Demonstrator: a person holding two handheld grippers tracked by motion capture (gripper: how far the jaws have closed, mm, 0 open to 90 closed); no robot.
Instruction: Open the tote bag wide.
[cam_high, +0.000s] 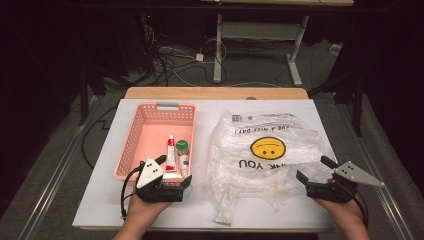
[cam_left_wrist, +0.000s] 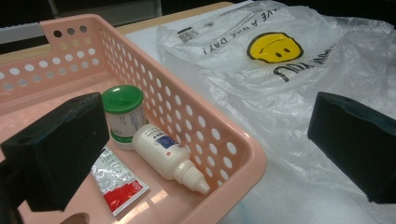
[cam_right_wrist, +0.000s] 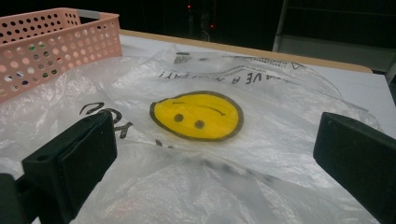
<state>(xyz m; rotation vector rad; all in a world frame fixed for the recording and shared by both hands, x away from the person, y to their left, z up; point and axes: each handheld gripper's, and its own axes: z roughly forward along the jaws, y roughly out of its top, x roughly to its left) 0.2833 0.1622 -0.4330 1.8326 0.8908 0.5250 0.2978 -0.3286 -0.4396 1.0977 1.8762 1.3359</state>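
Note:
A pink perforated basket (cam_high: 142, 131) (cam_left_wrist: 236, 154) (cam_right_wrist: 56, 42) sits on the left of the table. Inside it lie a green-capped jar (cam_high: 182, 146) (cam_left_wrist: 123, 112), a small white dropper bottle (cam_high: 184, 164) (cam_left_wrist: 167, 156) and a red-and-white tube (cam_high: 171, 153) (cam_left_wrist: 119, 182). A clear plastic bag with a yellow smiley face (cam_high: 268, 148) (cam_left_wrist: 273, 46) (cam_right_wrist: 197, 115) lies flat to the right. My left gripper (cam_high: 173, 171) (cam_left_wrist: 205, 154) stands open over the basket's near right corner. My right gripper (cam_high: 315, 169) (cam_right_wrist: 210, 163) hangs open at the bag's near right edge, with nothing between its jaws.
The white tabletop (cam_high: 120, 200) has bare room along its front edge and at the far right. A wooden strip (cam_high: 215, 93) runs along the far edge. Beyond it are cables on the floor and a desk frame (cam_high: 218, 50).

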